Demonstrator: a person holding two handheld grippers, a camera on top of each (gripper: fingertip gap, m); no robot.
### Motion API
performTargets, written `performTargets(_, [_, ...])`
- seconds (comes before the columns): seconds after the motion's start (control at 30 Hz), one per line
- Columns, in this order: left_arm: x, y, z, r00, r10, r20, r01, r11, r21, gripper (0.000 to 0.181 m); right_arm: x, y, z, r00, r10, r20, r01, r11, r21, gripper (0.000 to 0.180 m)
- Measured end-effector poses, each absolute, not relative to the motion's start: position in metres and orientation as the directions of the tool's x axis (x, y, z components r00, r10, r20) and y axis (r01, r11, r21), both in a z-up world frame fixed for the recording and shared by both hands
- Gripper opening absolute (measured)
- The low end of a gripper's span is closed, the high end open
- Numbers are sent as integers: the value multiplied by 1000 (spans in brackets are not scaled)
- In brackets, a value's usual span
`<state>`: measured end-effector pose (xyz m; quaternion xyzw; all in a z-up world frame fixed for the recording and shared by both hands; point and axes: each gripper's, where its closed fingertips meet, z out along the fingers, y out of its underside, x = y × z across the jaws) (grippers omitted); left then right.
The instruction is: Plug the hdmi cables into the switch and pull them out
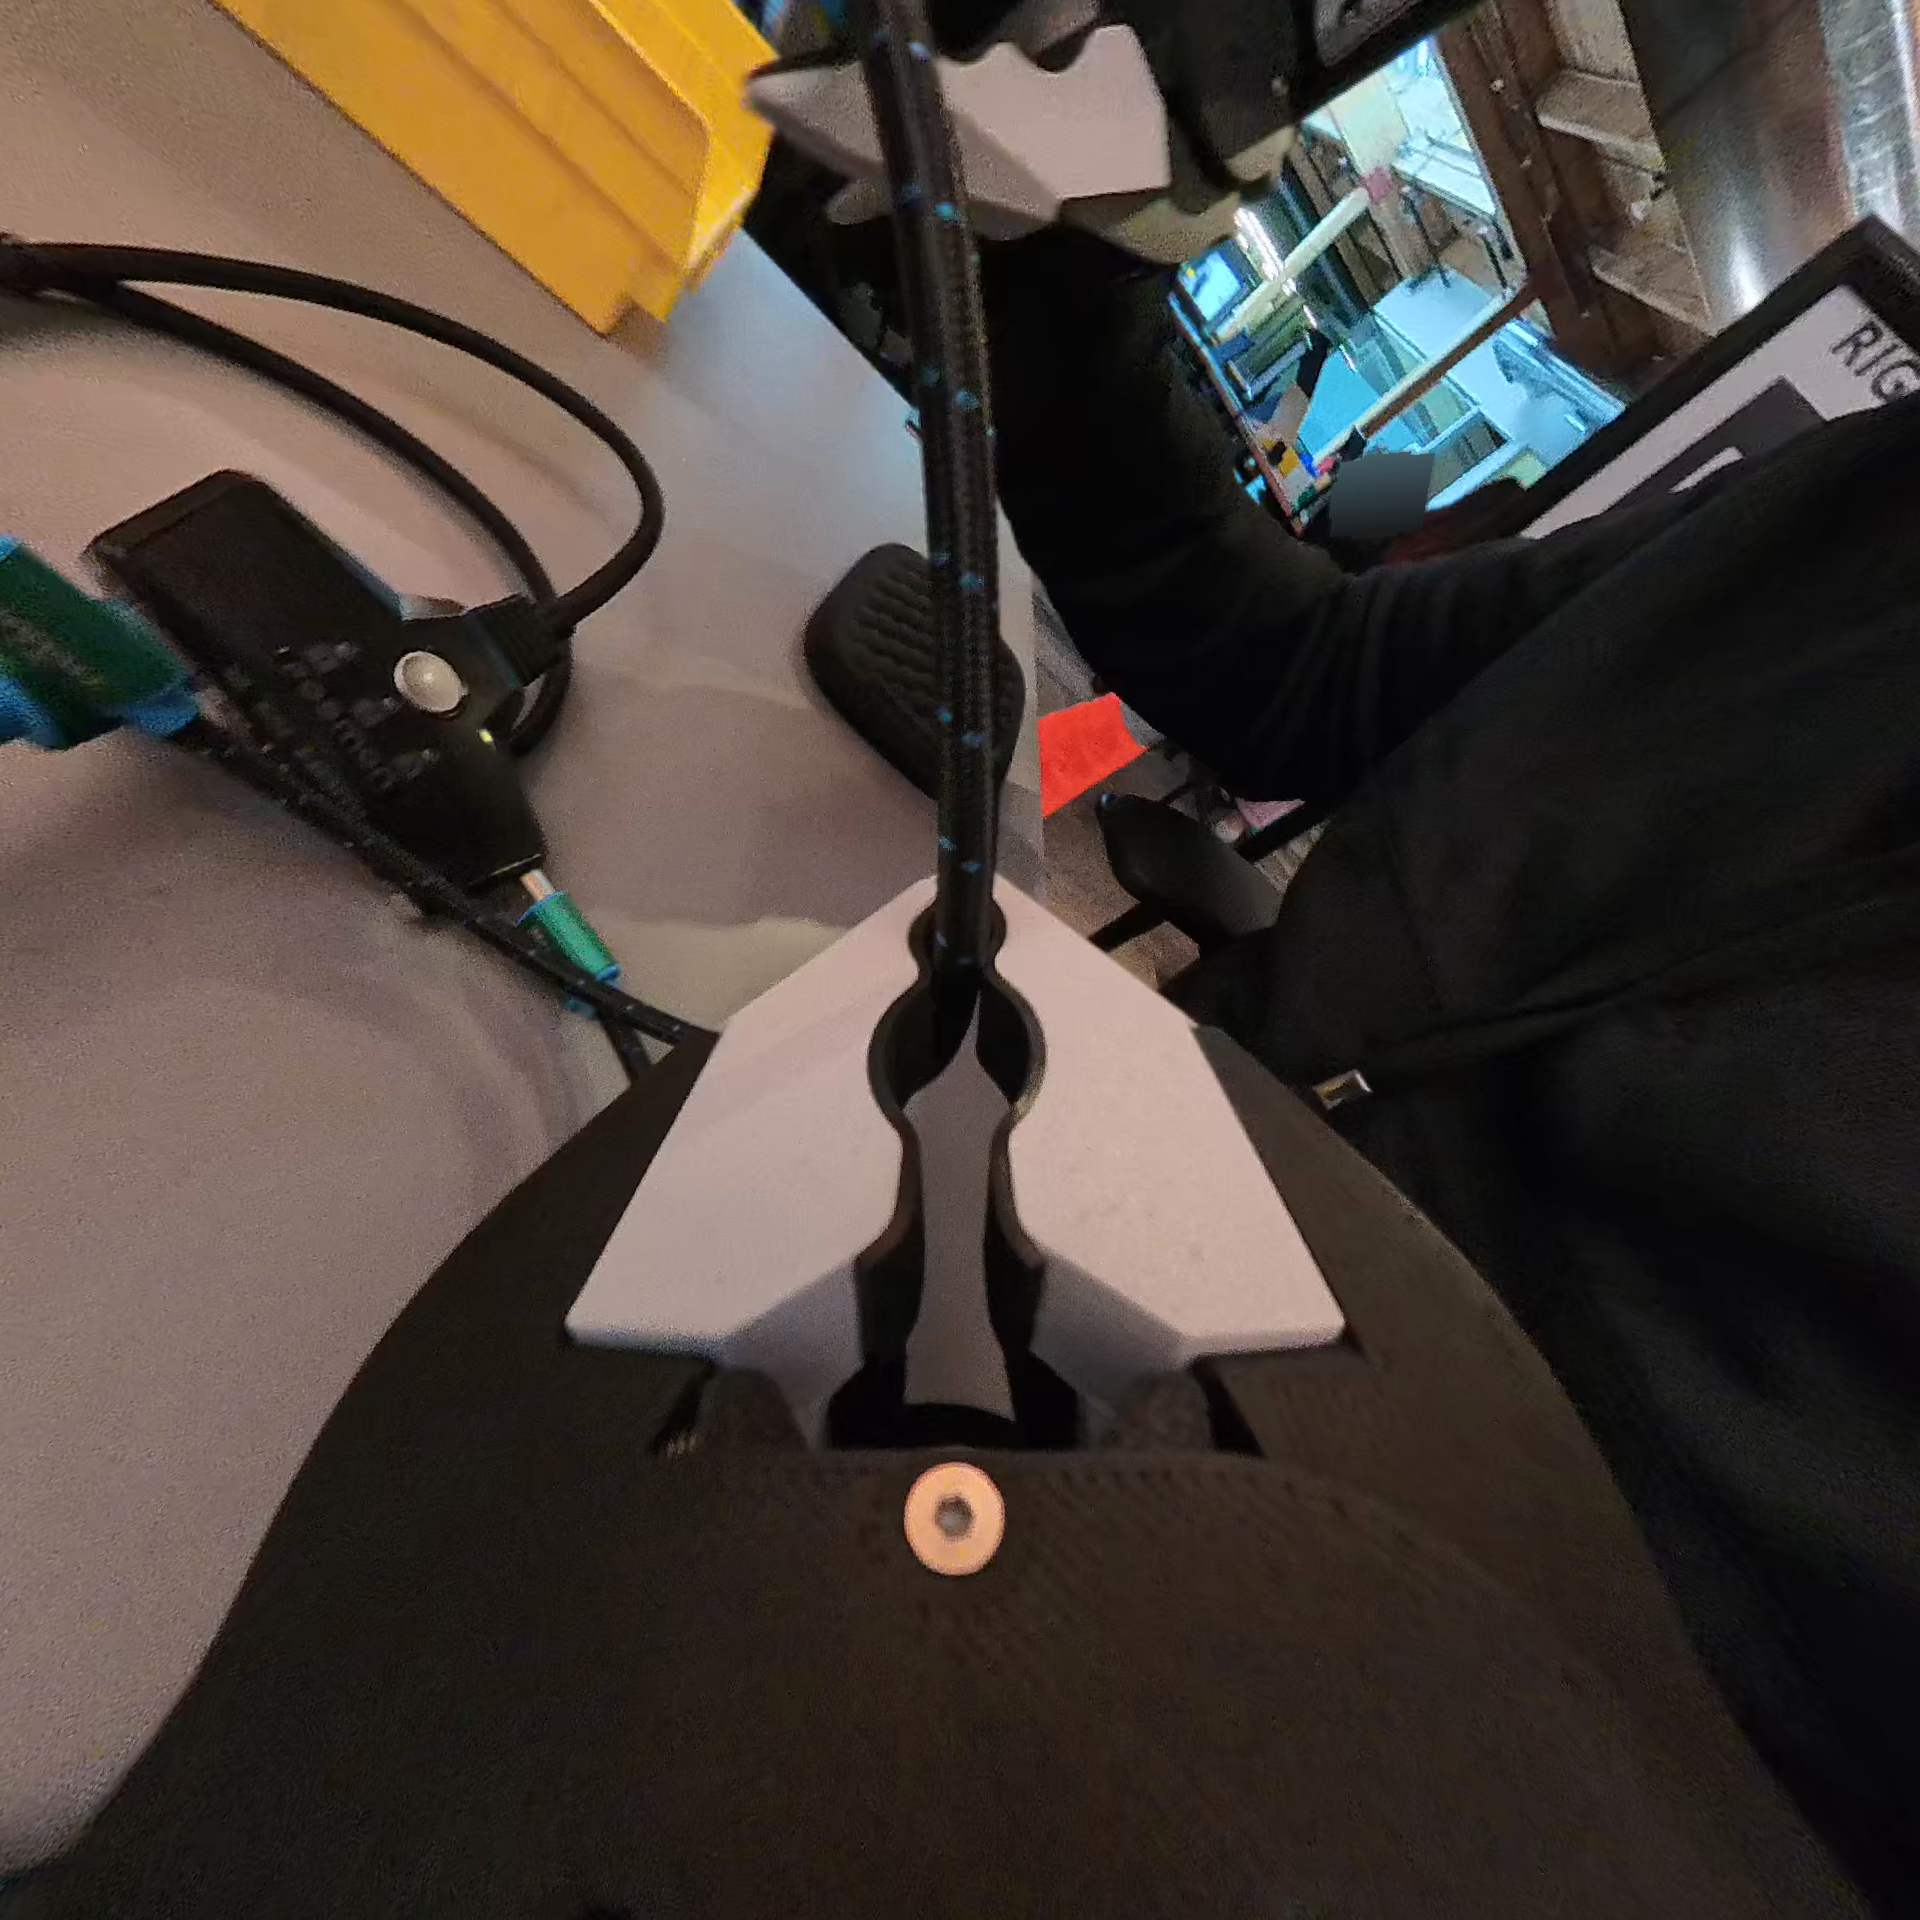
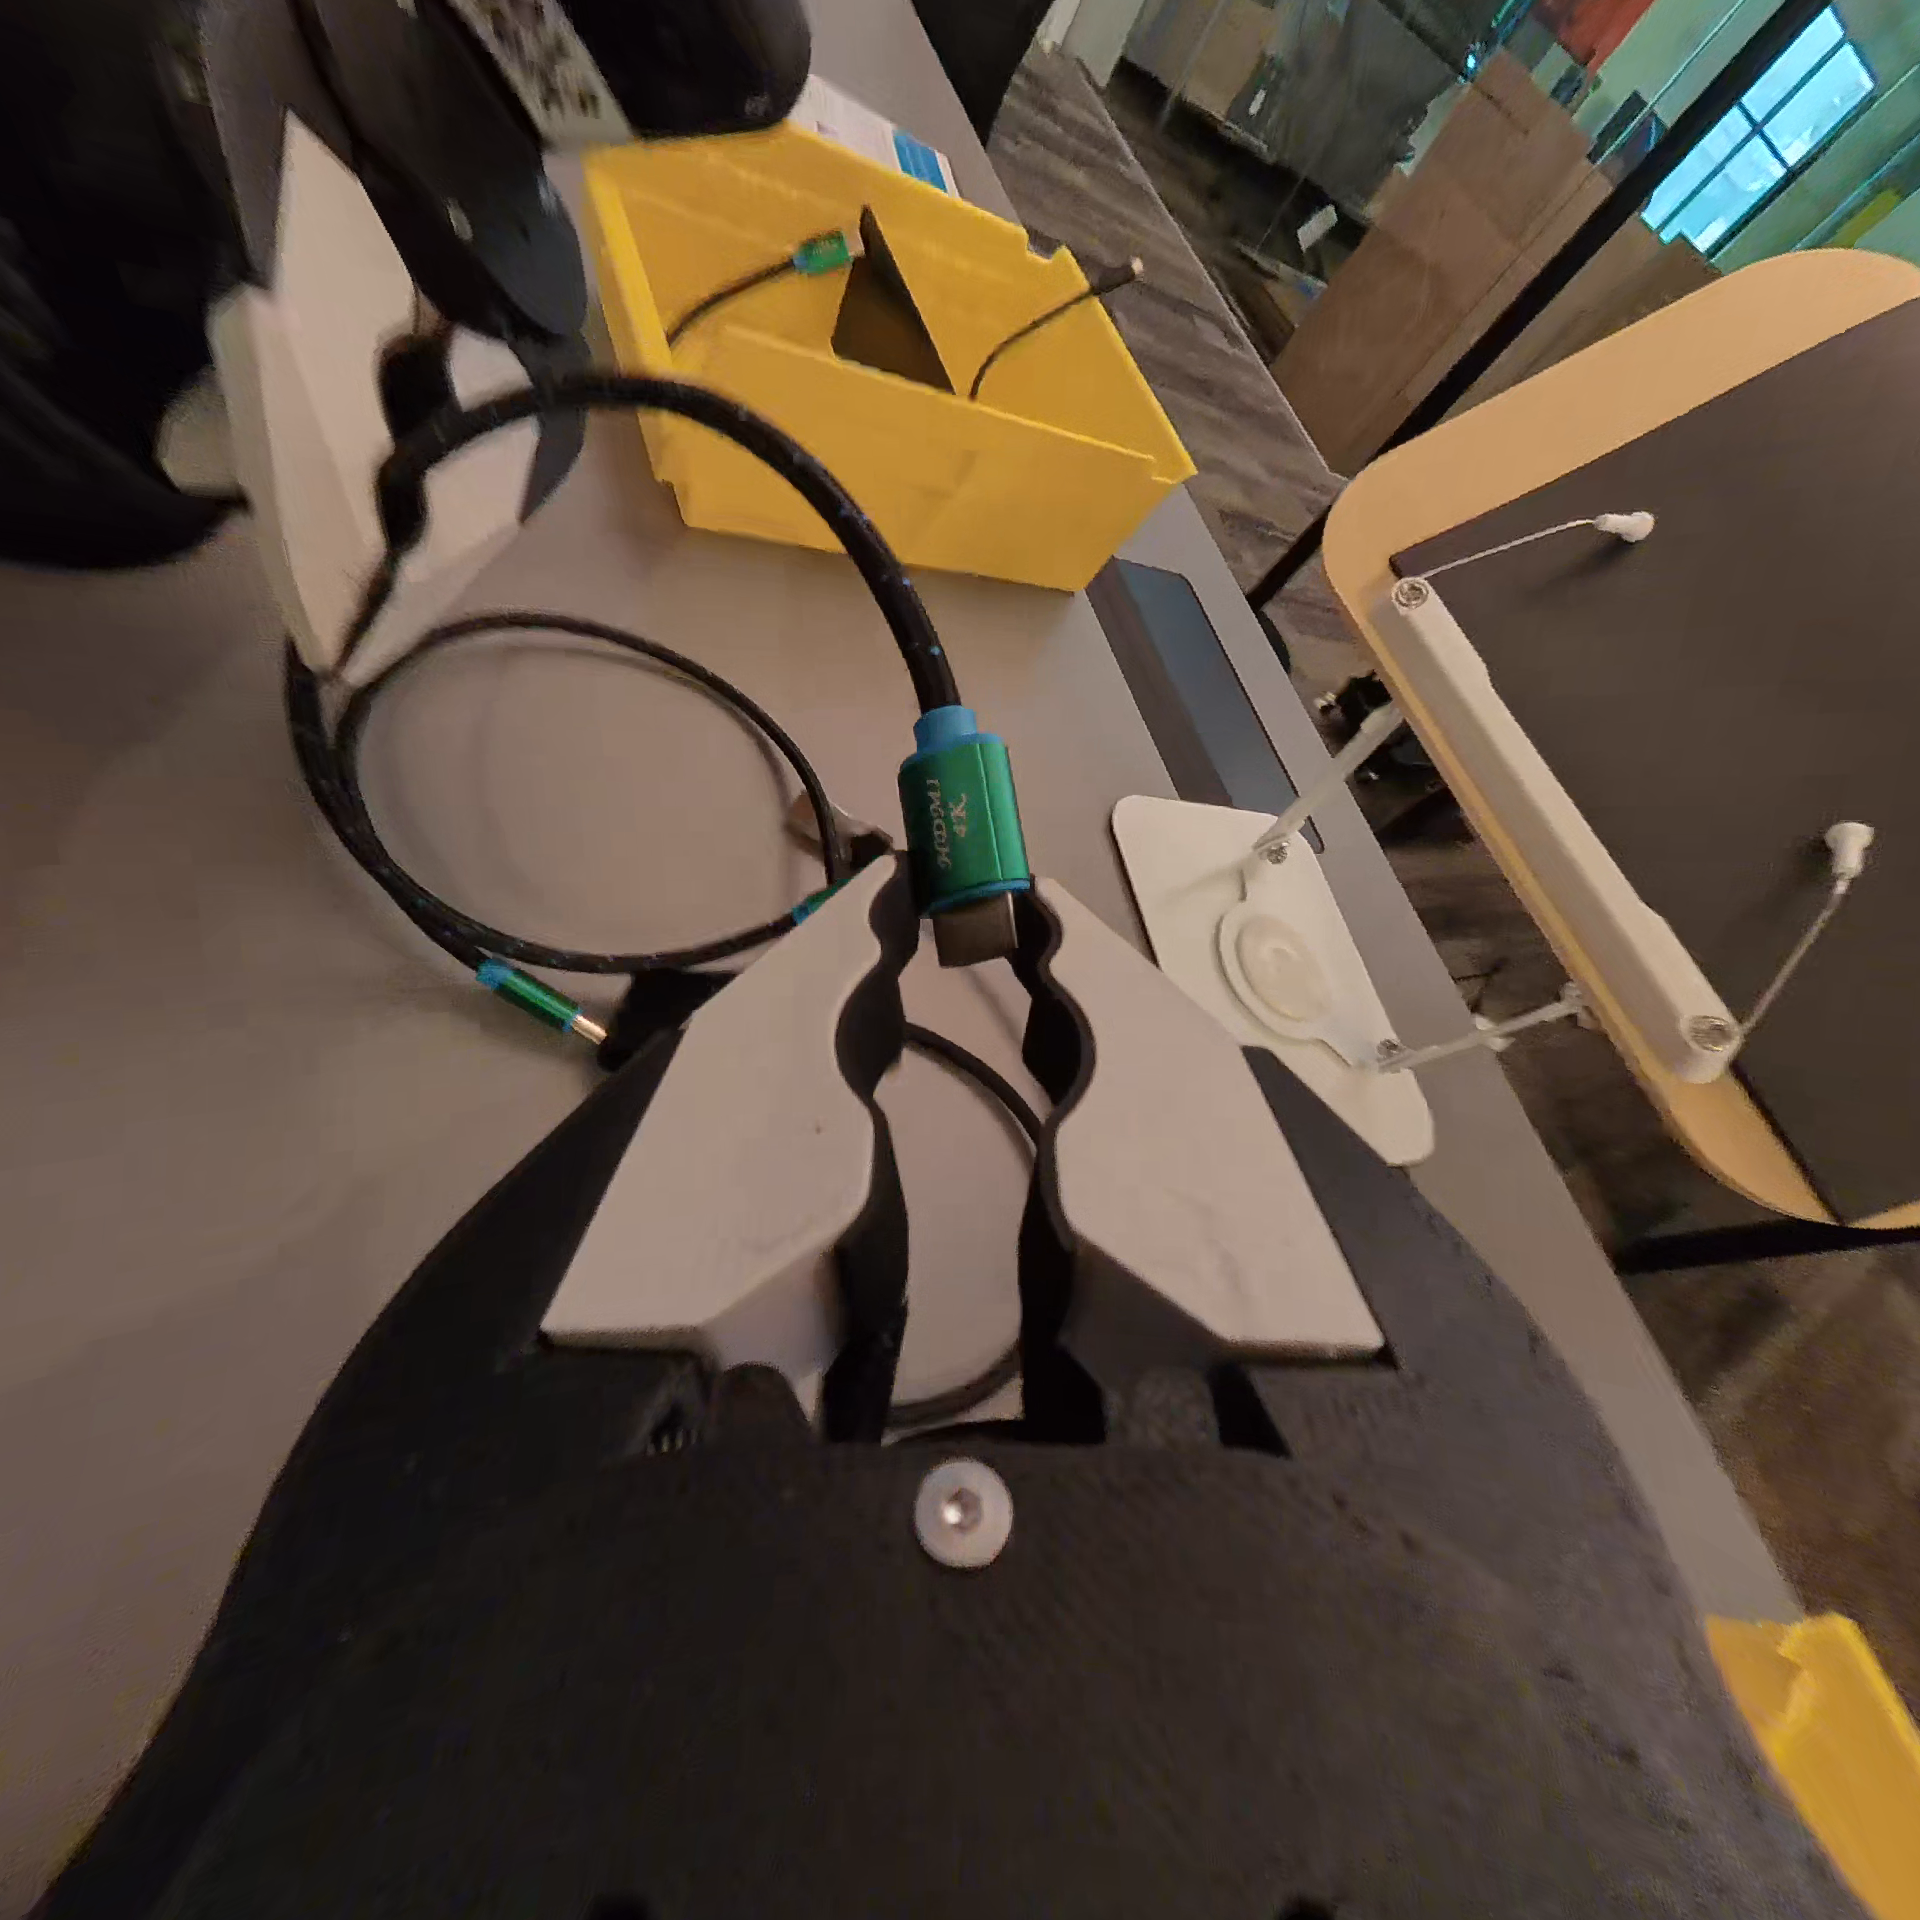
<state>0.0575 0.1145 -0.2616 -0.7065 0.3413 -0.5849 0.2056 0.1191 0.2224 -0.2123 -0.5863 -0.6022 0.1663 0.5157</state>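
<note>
Both grippers on one braided HDMI cable above the grey table.

Left gripper (image 1: 958, 961) clamps the braided cable (image 1: 956, 468); right gripper (image 2: 971, 935) pinches its green plug (image 2: 961, 821) at the metal tip. The black switch (image 1: 312, 665) lies far left on the table (image 1: 727, 520), near the yellow bin (image 2: 883, 416).

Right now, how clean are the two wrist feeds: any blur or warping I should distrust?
Left wrist view: strong fisheye bend at the table edge; switch soft, braided cable fairly sharp. Right wrist view: green plug crisp; the left claw at upper left is motion-blurred; dim warm light, no harsh glare.
</note>
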Motion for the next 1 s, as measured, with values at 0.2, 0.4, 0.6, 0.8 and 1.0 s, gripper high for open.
performTargets(0.2, [45,124,-271,148,-721,677,-195,-693,-694,0,111,215,-213,223,938,264,413,154,-898,17])
performTargets(0.4, [34,127,-286,250,-785,567,-260,-619,-741,0,105,201,-211,133,991,-17,307,-58,-950,22])
performTargets(0.6, [22,140,-291,350,-841,413,-321,-522,-790,0,103,184,-201,-54,906,-419,186,-404,-896,36])
performTargets(0.8, [14,148,-295,400,-909,117,-490,-321,-811,0,104,173,-191,-222,743,-632,183,-605,-775,38])
performTargets(1.0, [8,160,-285,435,-901,-1,-515,-247,-821,0,100,149,-224,-240,697,-676,406,-560,-722,36])
